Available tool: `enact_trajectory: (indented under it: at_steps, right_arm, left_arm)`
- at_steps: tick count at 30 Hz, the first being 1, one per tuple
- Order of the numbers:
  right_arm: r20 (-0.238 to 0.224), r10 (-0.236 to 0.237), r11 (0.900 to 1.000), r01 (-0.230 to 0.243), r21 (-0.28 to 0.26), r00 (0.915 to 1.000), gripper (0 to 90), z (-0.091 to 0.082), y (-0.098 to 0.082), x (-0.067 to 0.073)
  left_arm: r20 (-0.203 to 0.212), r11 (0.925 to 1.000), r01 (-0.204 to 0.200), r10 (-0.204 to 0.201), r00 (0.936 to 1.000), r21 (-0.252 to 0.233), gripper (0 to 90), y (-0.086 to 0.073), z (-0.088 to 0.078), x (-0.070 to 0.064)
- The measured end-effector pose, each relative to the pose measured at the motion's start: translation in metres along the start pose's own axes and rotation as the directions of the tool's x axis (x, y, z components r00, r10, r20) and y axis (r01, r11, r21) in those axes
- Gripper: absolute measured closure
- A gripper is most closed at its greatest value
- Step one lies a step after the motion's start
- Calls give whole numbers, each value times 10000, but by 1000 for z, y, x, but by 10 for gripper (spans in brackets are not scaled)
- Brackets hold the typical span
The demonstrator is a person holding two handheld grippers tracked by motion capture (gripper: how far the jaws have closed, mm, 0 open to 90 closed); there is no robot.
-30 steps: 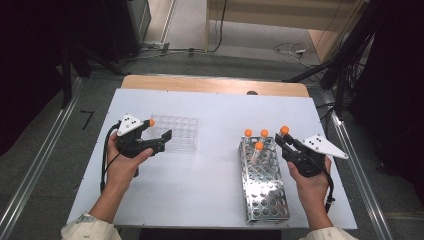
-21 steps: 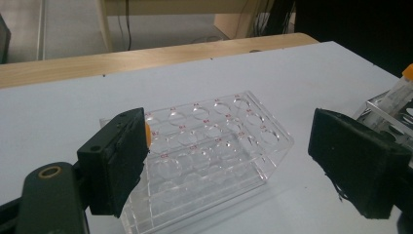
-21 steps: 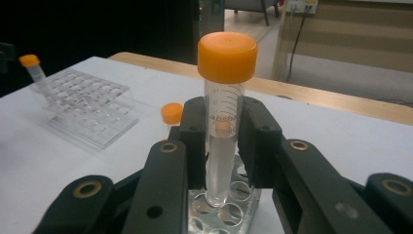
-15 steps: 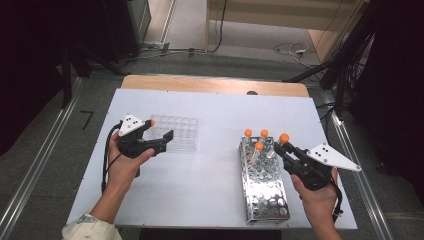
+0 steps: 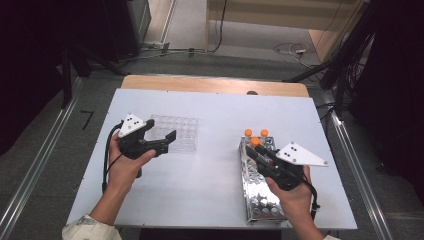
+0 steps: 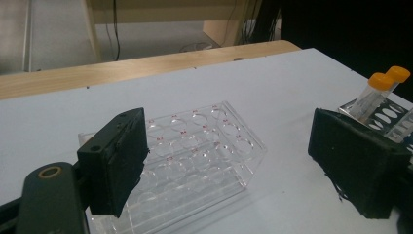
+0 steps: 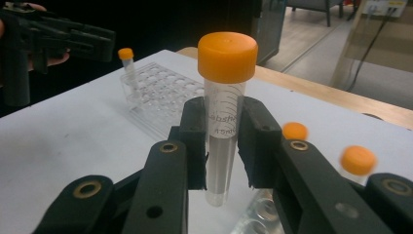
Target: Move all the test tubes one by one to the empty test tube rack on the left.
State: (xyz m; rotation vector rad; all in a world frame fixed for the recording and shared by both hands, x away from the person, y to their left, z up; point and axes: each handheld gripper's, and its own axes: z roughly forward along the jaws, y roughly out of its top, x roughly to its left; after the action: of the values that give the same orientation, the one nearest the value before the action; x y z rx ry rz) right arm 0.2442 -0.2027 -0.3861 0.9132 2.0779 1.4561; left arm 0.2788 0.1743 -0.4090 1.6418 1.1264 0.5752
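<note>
— What's the right gripper (image 7: 221,146) doing?
— Pinching a tube (image 7: 225,97) above the metal rack (image 5: 260,200).
— Next?
— I think it goes into the clear rack (image 5: 175,132). The left gripper (image 5: 160,140) waits there, jaws spread.

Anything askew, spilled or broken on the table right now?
Nothing spilled or damaged. The two orange-capped tubes in the metal rack lean rather than stand straight, which looks like loose fit. The clear rack sits flat. The right tongs hold a capped tube upright, clear of the rack.
</note>
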Motion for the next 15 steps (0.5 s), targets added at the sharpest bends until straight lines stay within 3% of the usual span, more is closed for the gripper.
enact_trajectory:
  at_steps: [8, 15]
  right_arm:
    - [-666, -159, 9994, 179, 288, 9977, 711, 31, 2, 21]
    - [-832, -246, 9975, 300, 638, 9962, 711, 50, 0, 31]
  left_arm:
    - [198, 10000, -47, 47, 9998, -41, 159, 2, -1, -5]
    - [341, 9999, -147, 148, 9993, -28, 159, 2, -1, -10]
